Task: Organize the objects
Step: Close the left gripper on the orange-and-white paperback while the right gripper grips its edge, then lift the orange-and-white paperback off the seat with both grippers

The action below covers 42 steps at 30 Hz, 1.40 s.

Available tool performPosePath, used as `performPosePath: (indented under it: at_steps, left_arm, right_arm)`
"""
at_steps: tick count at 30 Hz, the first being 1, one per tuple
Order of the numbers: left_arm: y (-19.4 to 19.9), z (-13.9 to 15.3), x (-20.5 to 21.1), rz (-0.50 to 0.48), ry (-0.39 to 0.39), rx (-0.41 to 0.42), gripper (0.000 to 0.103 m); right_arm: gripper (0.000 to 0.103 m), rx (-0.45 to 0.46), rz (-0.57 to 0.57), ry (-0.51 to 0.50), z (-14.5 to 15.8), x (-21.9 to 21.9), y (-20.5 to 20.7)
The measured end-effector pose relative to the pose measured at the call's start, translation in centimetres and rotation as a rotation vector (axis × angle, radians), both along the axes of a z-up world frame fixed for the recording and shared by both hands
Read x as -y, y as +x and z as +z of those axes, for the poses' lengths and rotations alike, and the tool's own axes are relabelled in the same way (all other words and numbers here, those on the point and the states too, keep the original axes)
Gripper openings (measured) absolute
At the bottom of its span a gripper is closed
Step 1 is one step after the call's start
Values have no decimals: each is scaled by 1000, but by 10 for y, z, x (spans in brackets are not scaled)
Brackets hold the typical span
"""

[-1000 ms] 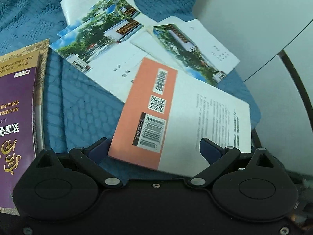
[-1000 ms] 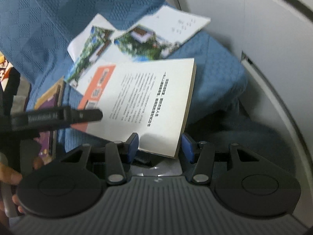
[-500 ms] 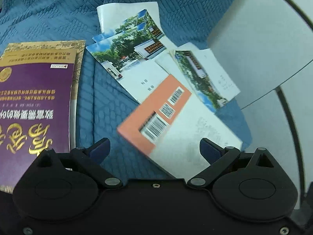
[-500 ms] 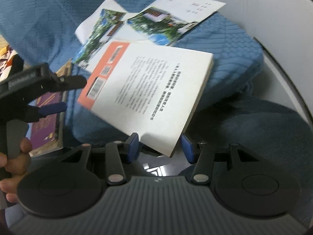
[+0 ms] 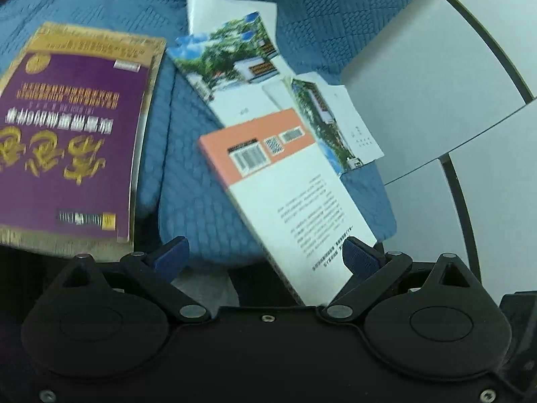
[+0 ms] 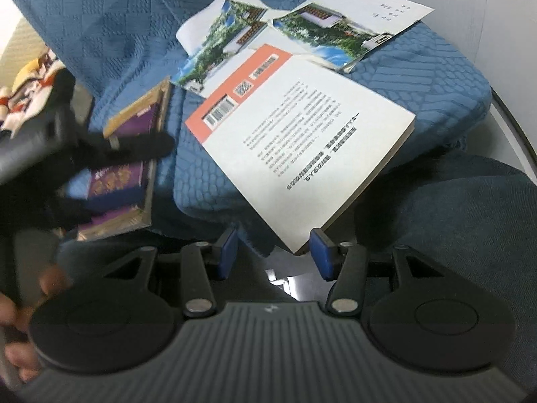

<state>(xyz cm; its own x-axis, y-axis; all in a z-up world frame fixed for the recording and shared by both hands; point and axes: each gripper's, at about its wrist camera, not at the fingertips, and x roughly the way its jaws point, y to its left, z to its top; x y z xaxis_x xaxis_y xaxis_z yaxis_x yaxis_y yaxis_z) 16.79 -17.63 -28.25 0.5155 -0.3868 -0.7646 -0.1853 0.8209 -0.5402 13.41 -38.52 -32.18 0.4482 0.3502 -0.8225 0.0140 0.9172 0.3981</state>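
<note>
A white book with an orange barcode band (image 5: 292, 188) (image 6: 302, 141) lies on the blue quilted cushion (image 5: 201, 181), its near corner hanging past the cushion's edge. My right gripper (image 6: 273, 252) is open, and that corner sits just in front of its gap. My left gripper (image 5: 265, 255) is open; the book's corner reaches down by its right finger. The left gripper also shows blurred at the left of the right wrist view (image 6: 100, 154). A purple and gold book (image 5: 67, 134) (image 6: 127, 174) lies to the left. Photo leaflets (image 5: 235, 63) (image 6: 335, 33) lie behind the white book.
A white panel wall with dark seams (image 5: 436, 84) stands on the right. A dark blue fabric surface (image 6: 453, 218) lies below the cushion's right edge. A colourful toy (image 6: 30, 84) sits at the far left. The person's hand (image 6: 20, 319) holds the left gripper.
The left gripper has pulled back and to the left, so more of the purple book shows. The white book has swung with its near corner toward the right gripper's gap.
</note>
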Motion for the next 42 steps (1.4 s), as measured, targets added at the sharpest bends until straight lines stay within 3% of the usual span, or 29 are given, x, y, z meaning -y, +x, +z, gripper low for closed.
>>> performPosePath:
  at_steps: [3, 6, 11, 14, 18, 28, 35, 42]
  left_arm:
    - [-5, -10, 0, 14, -41, -26, 98]
    - [-8, -22, 5, 16, -95, -56, 93]
    - [-7, -35, 16, 6, -101, -92, 91]
    - [-5, -46, 18, 15, -141, -124, 77]
    - [-3, -58, 18, 37, -170, -155, 72]
    - [-2, -65, 11, 59, -189, -172, 70]
    - [0, -69, 9, 65, -182, -195, 71]
    - [2, -77, 3, 83, -198, -216, 72]
  right_arm:
    - [52, 32, -23, 11, 8, 13, -1]
    - [65, 48, -90, 21, 14, 36, 4]
    - [65, 61, -215, 61, 13, 79, 23]
    - [65, 70, -248, 50, 6, 93, 37]
    - [62, 56, -225, 44, -7, 97, 58]
    - [41, 53, -120, -8, -18, 79, 82]
    - [33, 28, -84, -12, -16, 77, 72]
    - [33, 7, 32, -28, -14, 61, 52]
